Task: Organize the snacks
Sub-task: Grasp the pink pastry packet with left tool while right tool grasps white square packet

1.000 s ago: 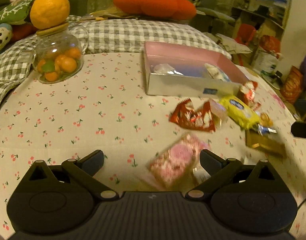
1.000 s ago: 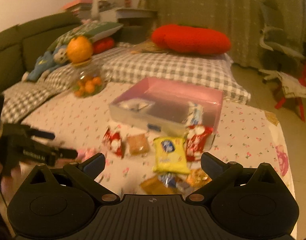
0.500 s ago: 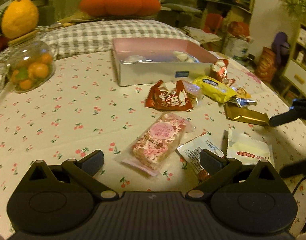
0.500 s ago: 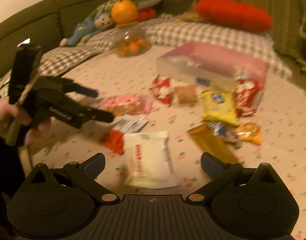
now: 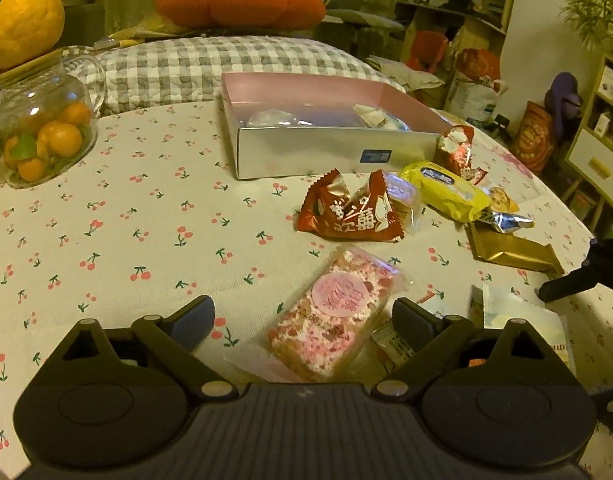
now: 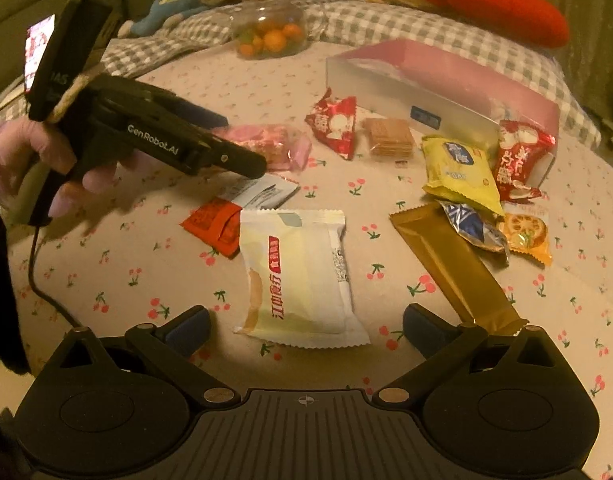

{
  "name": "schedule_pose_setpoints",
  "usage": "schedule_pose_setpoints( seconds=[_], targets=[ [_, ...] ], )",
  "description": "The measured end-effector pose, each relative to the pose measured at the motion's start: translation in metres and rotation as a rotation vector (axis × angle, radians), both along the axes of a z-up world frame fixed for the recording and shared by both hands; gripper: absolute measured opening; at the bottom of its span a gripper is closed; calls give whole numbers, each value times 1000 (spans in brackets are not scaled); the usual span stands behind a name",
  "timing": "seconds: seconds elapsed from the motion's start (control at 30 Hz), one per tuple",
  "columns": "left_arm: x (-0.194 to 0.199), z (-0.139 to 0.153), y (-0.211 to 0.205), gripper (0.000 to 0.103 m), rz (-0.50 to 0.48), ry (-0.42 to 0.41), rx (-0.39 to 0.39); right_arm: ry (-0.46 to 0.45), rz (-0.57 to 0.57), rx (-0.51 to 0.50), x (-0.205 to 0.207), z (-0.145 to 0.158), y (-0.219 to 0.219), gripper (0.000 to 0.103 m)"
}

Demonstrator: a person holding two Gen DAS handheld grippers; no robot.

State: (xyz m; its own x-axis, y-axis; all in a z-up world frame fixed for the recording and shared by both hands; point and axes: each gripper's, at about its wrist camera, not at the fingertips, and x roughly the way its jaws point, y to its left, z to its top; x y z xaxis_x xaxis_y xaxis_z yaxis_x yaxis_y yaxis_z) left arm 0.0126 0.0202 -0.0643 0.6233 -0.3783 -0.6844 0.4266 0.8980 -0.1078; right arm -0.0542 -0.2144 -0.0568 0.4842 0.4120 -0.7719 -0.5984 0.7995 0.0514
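Observation:
My left gripper (image 5: 302, 314) hovers low over the cherry-print cloth, jaws closing. A pink-speckled snack bar (image 5: 334, 312) lies between them, and the pads stand apart from it. In the right wrist view a hand holds that left gripper (image 6: 242, 144) over the same pink bar (image 6: 266, 144). My right gripper (image 6: 306, 326) is open just above a white packet (image 6: 298, 272). A silver box (image 5: 306, 152) with a pink inside holds a few snacks. A red packet (image 5: 350, 216), a yellow packet (image 5: 446, 192) and a gold bar (image 5: 510, 252) lie loose before it.
A glass jar of small oranges (image 5: 42, 132) with a big citrus (image 5: 26, 16) on top stands far left. A checked cushion (image 5: 210, 68) and a red cushion (image 5: 242, 0) lie behind. Several more packets (image 6: 518, 152) crowd the box's near corner. A red sachet (image 6: 214, 224) lies left of the white packet.
The left view has swung onto the snack pile, and the pink bar now lies between its jaws, which have narrowed a little. The right gripper has sunk and tipped down over the white packet.

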Motion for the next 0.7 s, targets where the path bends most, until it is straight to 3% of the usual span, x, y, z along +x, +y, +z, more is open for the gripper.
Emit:
schedule_pose_setpoints(
  seconds=[0.27,0.37,0.47,0.7],
  targets=[
    [2,6,5,61,16,25,-57,-2,-14,-4,7,1,4,103],
    [2,7,5,53,25,40,-73,-6,-8,0,7,2,5,99],
    [2,9,5,44,37,48,-70,-10,-2,6,6,4,6,91],
    [3,11,8,33,79,70,-84,-18,12,21,5,8,8,65]
  ],
)
